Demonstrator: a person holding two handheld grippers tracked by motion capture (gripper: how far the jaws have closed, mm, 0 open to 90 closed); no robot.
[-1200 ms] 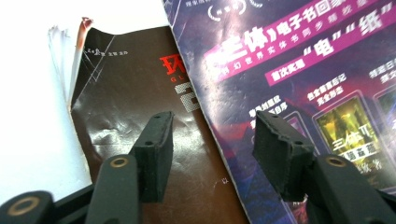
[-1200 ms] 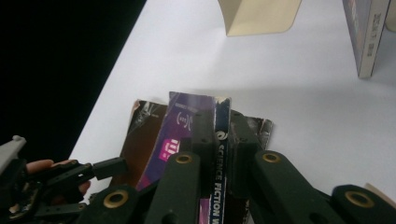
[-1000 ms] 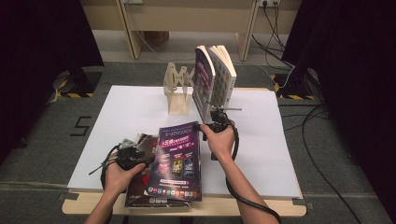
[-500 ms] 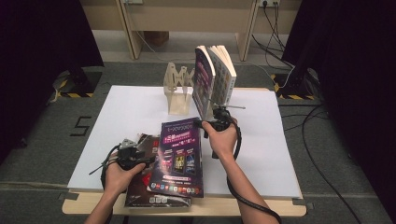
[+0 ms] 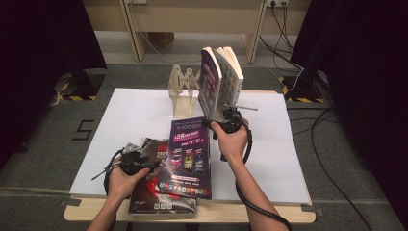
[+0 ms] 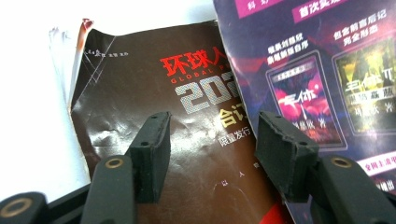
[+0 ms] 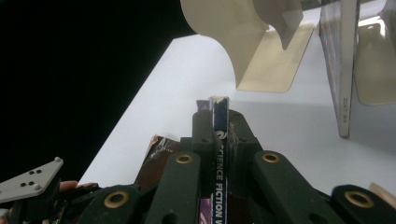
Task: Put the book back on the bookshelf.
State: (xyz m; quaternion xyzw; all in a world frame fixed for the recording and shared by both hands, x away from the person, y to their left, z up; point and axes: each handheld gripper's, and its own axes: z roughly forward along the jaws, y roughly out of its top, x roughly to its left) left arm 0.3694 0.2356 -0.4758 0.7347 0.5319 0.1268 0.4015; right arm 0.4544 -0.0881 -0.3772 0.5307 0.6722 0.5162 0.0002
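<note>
A white surface stands on a grey floor between dark curtains, with a pale wooden rack at its far side and two books upright in it. Near the front edge a purple magazine is tilted up off a dark brown magazine that lies flat beneath it.

The right claw pinches the purple magazine at its top right corner, jaws pressed together on its spine; it looks like the grip for carrying it to the rack, probably to stand beside the books. The left claw rests over the brown magazine with jaws spread, holding nothing, likely there to keep the lower copy from sliding along.

The right gripper view shows what the high view cannot: the spine clamped edge-on between the jaws, with "SCIENCE FICTION" lettering, and the rack's curved dividers just ahead. The left gripper view shows the brown cover creased, its top left corner curled up, and the purple cover overlapping it at the right.
</note>
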